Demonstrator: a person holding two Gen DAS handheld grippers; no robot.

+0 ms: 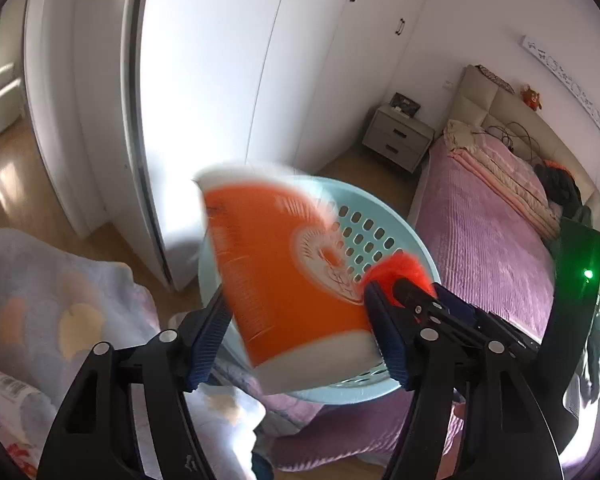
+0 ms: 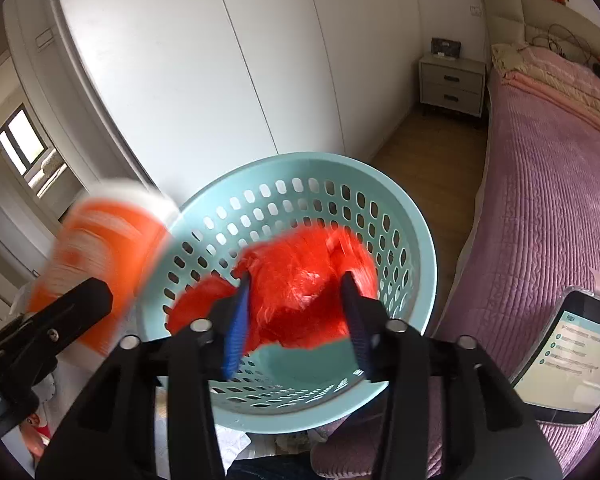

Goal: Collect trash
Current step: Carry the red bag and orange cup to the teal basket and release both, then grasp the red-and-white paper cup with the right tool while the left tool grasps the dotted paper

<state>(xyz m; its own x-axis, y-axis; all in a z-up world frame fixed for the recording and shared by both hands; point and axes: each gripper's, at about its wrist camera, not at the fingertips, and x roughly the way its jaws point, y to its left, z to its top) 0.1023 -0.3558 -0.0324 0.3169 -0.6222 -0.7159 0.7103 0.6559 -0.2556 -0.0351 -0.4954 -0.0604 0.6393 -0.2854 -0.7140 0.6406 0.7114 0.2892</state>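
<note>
A purple quilted bed [image 2: 540,208] is extending along the right. At its near end, a light blue perforated laundry basket [image 2: 412,216] is sitting on the cover. The left gripper [image 1: 300,324] is clamping a blurred orange paper cup [image 1: 284,272] over the basket's left rim. The right gripper [image 2: 296,320] is gripping a crumpled red plastic bag [image 2: 300,280] above the basket's interior.

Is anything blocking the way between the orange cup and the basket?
Nothing visible. The left gripper holds the cup over the basket rim; the right gripper's red bag sits over the basket's middle.
</note>
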